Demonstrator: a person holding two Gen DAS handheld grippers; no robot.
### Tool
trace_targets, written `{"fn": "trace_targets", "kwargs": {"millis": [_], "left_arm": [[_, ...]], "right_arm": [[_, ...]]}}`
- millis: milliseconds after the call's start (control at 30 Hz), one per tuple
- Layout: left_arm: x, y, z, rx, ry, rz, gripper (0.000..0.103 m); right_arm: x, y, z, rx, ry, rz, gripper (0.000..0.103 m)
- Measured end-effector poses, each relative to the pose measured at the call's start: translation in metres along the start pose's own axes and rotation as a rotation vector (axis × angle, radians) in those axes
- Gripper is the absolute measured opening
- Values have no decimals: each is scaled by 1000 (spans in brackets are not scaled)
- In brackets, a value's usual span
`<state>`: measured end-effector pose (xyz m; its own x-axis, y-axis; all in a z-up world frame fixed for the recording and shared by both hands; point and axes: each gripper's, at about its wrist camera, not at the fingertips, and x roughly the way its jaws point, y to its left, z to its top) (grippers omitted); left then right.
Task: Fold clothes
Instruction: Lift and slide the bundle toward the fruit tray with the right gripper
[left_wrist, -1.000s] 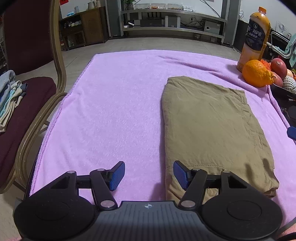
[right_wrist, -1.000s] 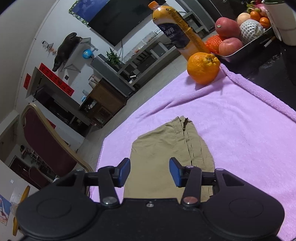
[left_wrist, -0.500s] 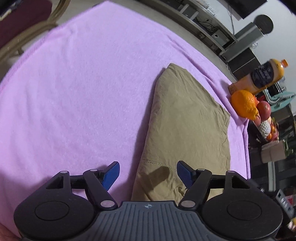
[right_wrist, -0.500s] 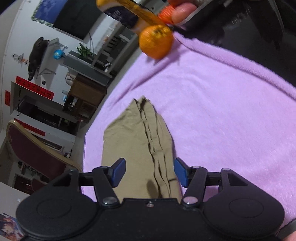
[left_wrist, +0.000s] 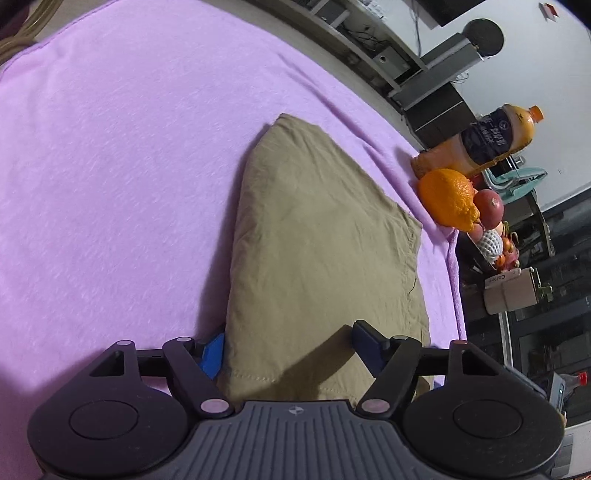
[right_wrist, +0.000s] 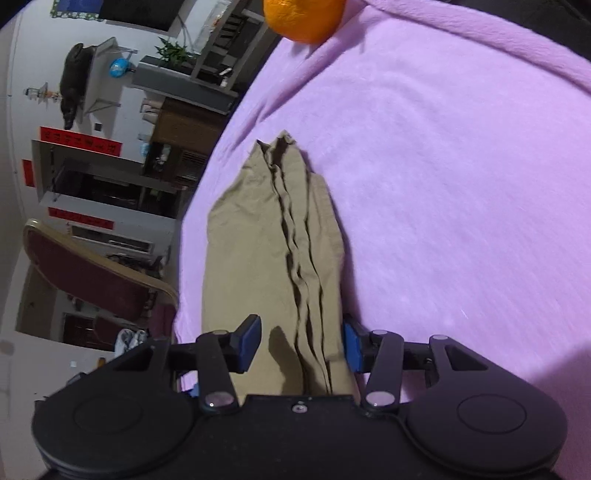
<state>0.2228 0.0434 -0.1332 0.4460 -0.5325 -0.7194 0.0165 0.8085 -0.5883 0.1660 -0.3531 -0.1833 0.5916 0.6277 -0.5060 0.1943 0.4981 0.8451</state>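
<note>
Left wrist shows my left gripper (left_wrist: 290, 345) apart astride the trousers (left_wrist: 317, 251), right gripper (right_wrist: 299, 343) closing around their edge; next, I pinch and fold.

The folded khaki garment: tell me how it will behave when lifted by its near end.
The folded khaki garment is probably floppy: creased, soft cloth. Its stacked layers may slide apart or unfold. It looks light and should drag across the fuzzy purple blanket rather than slip freely.
</note>
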Motion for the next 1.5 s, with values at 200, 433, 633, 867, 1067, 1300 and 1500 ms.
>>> {"fn": "trace_targets", "kwargs": {"millis": [200,433,633,867,1067,1300,1500], "left_arm": [[5,-36,-15,185,-66,123,59],[-23,-85,-40,363,-147,204,47],[-53,-147,-74,492,-185,158,48],[-11,-240,-111,655,-172,95,48],[55,-281,-116,660,-182,100,49],[133,-265,-117,625,-86,216,68],[96,-261,-108,638,-110,208,60]], "right_arm": [[15,29,-18,-148,-109,-115,17],[-14,91,-46,-331,-208,-250,9],[-86,111,-51,-328,-232,-212,9],[-171,85,-24,-334,-310,-294,9],[-186,67,22,-432,-350,-403,9],[-128,-1,57,-471,-298,-654,12],[-139,-22,45,-420,-324,-649,36]]}}
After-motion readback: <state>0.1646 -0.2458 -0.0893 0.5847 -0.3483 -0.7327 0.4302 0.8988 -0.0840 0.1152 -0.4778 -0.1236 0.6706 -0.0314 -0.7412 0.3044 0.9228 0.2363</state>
